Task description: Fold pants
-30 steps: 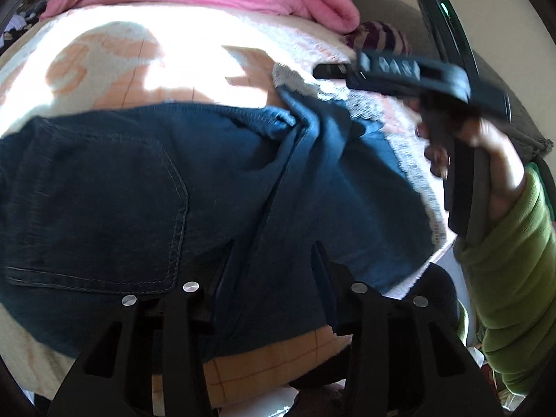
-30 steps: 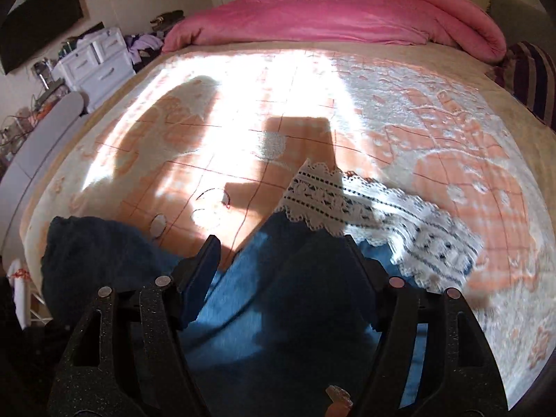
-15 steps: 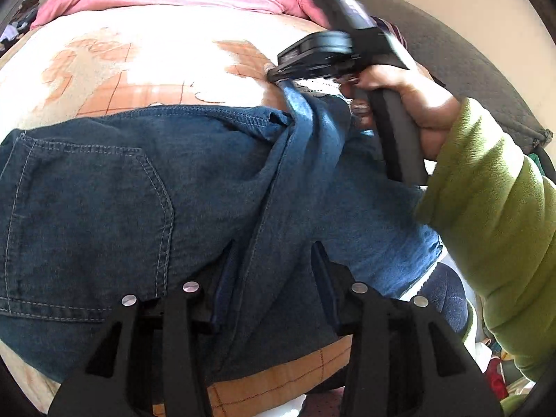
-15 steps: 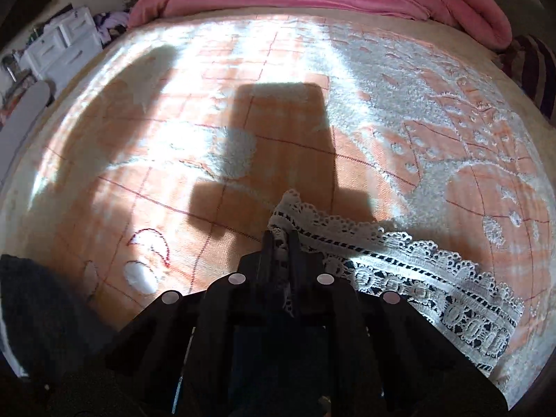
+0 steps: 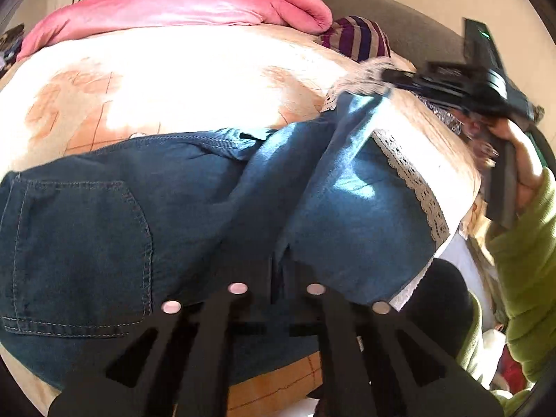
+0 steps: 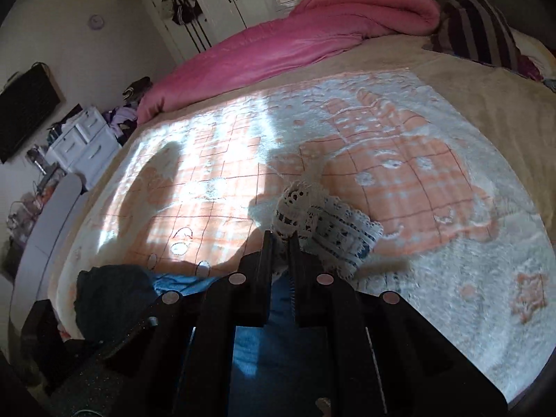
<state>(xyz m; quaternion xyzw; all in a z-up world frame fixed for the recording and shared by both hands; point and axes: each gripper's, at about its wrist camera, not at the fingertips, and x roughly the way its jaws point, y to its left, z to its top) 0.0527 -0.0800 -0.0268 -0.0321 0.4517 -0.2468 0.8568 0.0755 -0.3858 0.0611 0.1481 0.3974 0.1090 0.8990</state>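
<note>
My left claw (image 5: 276, 278) is clamped tight on a fold of the denim near the middle of the pants (image 5: 146, 215), pinning that end so the fabric doesn't slide. My right claw (image 6: 279, 243) is closed too, pinching the lace-trimmed hem (image 6: 326, 222) of one leg; from the left wrist view that leg (image 5: 351, 128) is lifted off the bed (image 6: 434, 180) and pulled taut toward the claw. I'd say the hold is set up for carrying the hem over the body of the pants for the first fold.

The pants lie across the near edge of the bed on the orange-and-white blanket (image 5: 173, 80), back pocket (image 5: 80, 253) facing up on the left. The pink duvet (image 6: 312, 34) and a striped pillow (image 6: 479, 31) sit well away at the far side, clear of the fold.

Hard to read: the right claw in the left view is motion-blurred, so its tips can't be made out there. My own fingers hide the exact pinch point on both sides. The second leg isn't clearly separable; can't tell whether it lies under the lifted one. A dark bundle (image 6: 111, 295) at the lower left of the right view is unidentifiable. Sunlight blows out much of the blanket.
</note>
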